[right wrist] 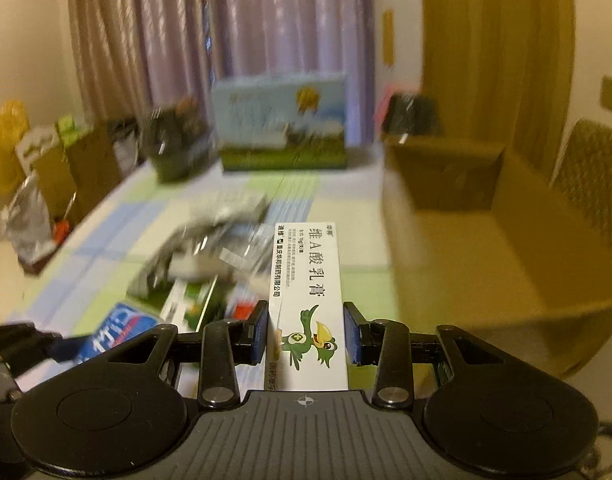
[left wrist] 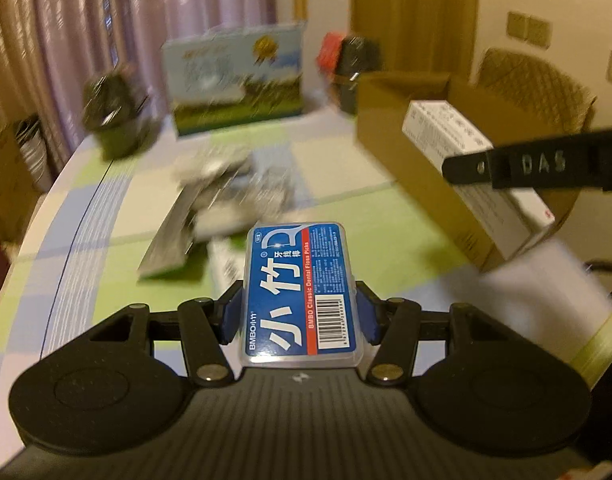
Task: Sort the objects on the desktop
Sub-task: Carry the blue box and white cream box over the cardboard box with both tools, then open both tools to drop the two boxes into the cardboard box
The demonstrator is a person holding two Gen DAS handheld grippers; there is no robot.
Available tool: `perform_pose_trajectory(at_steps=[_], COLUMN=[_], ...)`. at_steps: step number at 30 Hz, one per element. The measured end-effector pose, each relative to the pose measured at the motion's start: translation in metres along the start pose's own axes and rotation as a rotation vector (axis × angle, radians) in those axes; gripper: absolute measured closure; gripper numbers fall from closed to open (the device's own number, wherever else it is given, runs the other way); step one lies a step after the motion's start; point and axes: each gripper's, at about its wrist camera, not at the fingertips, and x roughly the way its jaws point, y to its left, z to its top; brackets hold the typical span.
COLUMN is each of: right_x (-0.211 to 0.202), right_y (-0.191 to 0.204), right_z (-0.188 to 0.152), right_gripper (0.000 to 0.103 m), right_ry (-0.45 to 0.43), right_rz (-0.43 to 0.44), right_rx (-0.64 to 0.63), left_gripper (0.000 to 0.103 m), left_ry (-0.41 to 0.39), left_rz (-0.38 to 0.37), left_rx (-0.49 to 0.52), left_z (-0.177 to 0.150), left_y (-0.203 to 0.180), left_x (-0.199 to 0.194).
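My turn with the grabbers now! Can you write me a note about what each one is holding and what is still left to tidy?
Left hand-held gripper: shut on the blue floss box, held above the table.
Right hand-held gripper: shut on the white cream box, held beside the cardboard box.
Done: neither held item is in the cardboard box yet; its visible floor looks bare.
Left: drop both held items in, presumably there, then clear the blurred pile of packets in the middle of the table.
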Motion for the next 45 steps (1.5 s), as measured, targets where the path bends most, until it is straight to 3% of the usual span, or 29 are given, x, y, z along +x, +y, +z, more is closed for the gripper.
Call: perform_pose_trajectory(at_steps=[4, 8, 15, 23, 28, 31, 43, 45], right_x=[-0.024, -0.031, -0.011, 0.009, 0.026, 0.032, 0.038, 0.036], right_y=[-0.039, -0.087, -0.15, -0.192, -0.206, -0.209, -0.203, -0.204], right_z=[0.035, 0.058, 0.059, 0.046, 0.039, 0.036, 0.036, 0.038], right_gripper=[0.068, 0.068, 0.068, 0.068, 0.068, 0.068, 0.068, 0.061], right_ry=[-0.054, -0.053, 0.0, 0.037, 0.057, 0.065, 0.062, 0.049], right_rz=[-0.071, -0.123, -0.177, -0.17, -0.164, -0.158, -0.118, -0.109], right_rx=[0.0, 0.019, 0.069, 0.109, 0.124, 0.13, 0.158, 0.168], left_gripper=[0.051, 0.051, 0.051, 0.051, 0.051, 0.041, 0.041, 0.041], left_ry=[-0.051, -0.084, -0.09, -0.052, -0.014, -0.016, -0.056, -0.049], left_rz=[-0.05, -0.12, -0.222, -0.27, -0.282, -0.282, -0.219, -0.216], left_rx=[0.028, 0.041, 0.085, 0.106, 0.103, 0.101, 0.105, 0.102], left_z=[0.037, 0.076, 0.128, 0.144, 0.14, 0.14, 0.143, 0.14], left_y=[-0.029, -0.062, -0.126, -0.167, -0.17, -0.167, -0.136, -0.131], left_x=[-0.005, 0.002, 0.041, 0.097, 0.117, 0.12, 0.102, 0.099])
